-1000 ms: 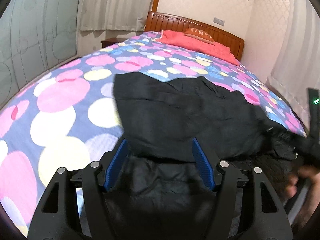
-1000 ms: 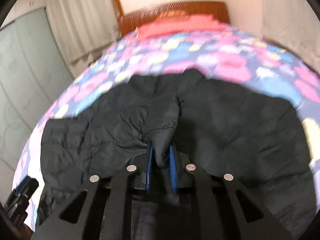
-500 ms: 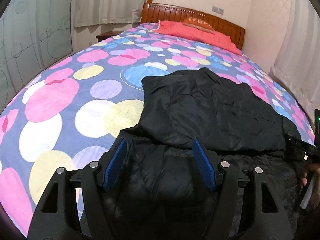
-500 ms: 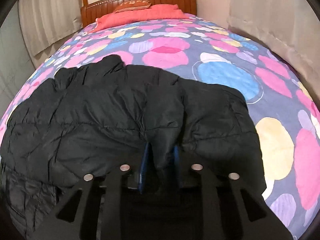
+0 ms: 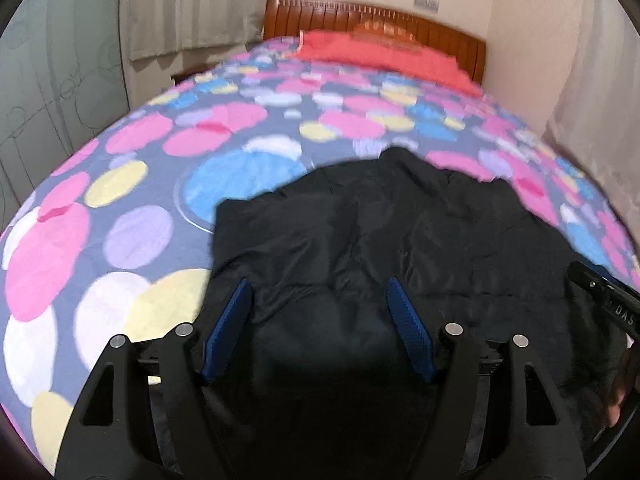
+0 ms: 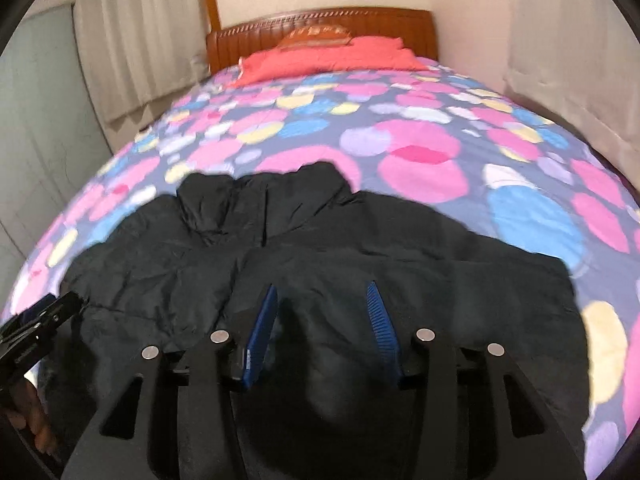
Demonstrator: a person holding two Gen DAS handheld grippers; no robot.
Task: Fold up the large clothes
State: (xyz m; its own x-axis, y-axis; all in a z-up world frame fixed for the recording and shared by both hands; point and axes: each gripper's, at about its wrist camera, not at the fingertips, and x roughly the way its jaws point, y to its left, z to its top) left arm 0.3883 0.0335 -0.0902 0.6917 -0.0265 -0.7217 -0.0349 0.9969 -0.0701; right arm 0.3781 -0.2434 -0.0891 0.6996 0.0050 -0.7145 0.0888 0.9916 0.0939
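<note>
Black padded jacket (image 5: 384,248) lies across the near end of the bed (image 5: 132,208), collar toward the headboard (image 6: 320,26), hem by the foot edge, side panels lapped inward. At its left edge, left gripper (image 5: 318,330) hangs over the cloth, jaws apart and opening a little more; fabric lies below and between the blue pads (image 5: 230,332) but they do not press it. Further right, right gripper (image 6: 322,324) sits over the jacket's middle-right, jaws opening, a hump of cloth between the pads (image 6: 260,328) and seemingly free of them. Judged step: releasing a fold just laid. To do it well: open fully before lifting, draw back low and straight so no cloth drags, then regrip both hem corners evenly for the next fold toward the collar.
</note>
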